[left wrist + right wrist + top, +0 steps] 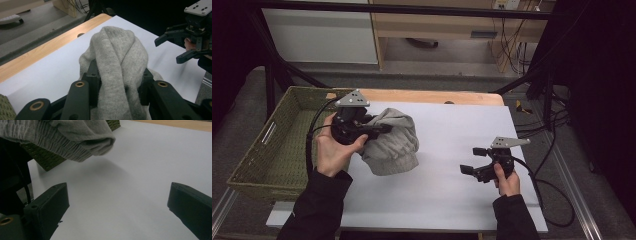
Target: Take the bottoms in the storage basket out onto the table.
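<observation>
High view: a grey knitted hat [391,142] hangs over the left part of a white sheet [452,185] that covers a wooden table, close to the sheet's left edge. The left claw [379,129] is clenched on a bunched fold of the hat, pointing to the right across the sheet. In the left gripper view the two black jaws pinch that fold from both sides, and the hat [117,62] rises away from them as a long twisted roll running straight ahead. The ribbed brim hangs lowest, toward the near edge; whether it touches the sheet cannot be told.

Just off the sheet's left edge stands a green woven basket [277,150], beside the hand holding the hat. Judging from this, the coming move depends on the basket lying to the left of the claw and the hat to its right, so the hat would have to travel leftward over the rim.

The right claw [472,160] is near the sheet's right edge, well apart from the hat. Its jaws stand released, with nothing between them. The left hand is much nearer the hat.
</observation>
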`<state>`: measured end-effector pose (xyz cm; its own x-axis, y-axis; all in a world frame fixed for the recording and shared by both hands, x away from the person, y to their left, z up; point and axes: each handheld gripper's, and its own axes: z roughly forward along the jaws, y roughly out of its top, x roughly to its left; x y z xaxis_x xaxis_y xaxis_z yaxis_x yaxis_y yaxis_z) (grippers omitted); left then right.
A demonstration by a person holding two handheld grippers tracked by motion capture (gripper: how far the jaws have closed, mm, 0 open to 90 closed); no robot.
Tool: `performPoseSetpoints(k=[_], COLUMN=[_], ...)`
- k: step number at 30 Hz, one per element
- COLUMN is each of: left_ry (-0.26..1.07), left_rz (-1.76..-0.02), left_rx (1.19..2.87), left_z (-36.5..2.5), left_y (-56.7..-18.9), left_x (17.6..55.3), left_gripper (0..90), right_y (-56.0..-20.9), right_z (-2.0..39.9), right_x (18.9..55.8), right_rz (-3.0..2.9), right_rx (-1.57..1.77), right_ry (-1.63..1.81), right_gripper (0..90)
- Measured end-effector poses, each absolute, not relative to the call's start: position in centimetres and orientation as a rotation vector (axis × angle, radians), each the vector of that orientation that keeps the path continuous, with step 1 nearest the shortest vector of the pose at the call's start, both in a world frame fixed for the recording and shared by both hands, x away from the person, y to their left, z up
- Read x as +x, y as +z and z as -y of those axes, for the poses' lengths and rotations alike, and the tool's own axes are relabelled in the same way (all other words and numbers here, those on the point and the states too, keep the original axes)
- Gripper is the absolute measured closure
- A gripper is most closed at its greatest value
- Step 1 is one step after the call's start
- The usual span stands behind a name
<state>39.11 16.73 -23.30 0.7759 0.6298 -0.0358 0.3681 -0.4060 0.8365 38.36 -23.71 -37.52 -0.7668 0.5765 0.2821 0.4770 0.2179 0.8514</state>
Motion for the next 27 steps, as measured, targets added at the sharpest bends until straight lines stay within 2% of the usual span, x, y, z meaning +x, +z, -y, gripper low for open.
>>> performPoseSetpoints(k=[27], left_ry=[0.322], left_rz=[-0.751], left_rx=[2.052], left_z=[-14.7], left_y=[-26.4], left_x=[40.2], left_gripper=[64.1], right_y=[-37.5], right_z=[23.7], right_x=[38.4], right_rz=[-2.378], right_rx=[1.03], right_ry=[1.604], right_gripper=[4.0])
